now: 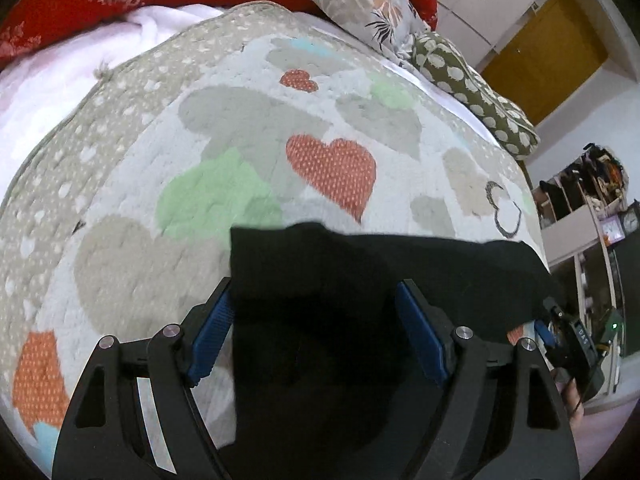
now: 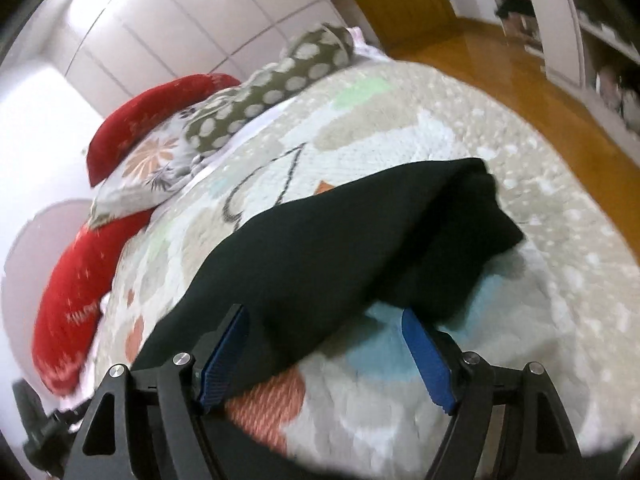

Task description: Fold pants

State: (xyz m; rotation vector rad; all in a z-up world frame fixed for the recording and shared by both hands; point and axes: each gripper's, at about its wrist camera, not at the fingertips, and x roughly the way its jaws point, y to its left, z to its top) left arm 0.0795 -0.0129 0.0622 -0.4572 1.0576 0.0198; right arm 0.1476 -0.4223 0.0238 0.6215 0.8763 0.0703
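Black pants [image 1: 360, 300] lie on a quilt with heart patches [image 1: 240, 140]. In the left wrist view my left gripper [image 1: 316, 292] is open, its blue pads either side of the pants' near end, which runs under the jaws. In the right wrist view the pants [image 2: 340, 248] stretch away as a folded band, doubled over at the far right end. My right gripper [image 2: 324, 320] is open over the band's near edge; the cloth passes between the blue pads. The right gripper also shows at the right edge of the left wrist view [image 1: 568, 344].
Red pillows [image 2: 132, 120], a floral pillow [image 2: 144, 168] and a green dotted cushion [image 2: 260, 96] lie at the head of the bed. A white blanket [image 1: 60, 80] lies at the left. Wooden floor [image 2: 500, 64] and shelving [image 1: 584, 208] lie beyond the bed's edge.
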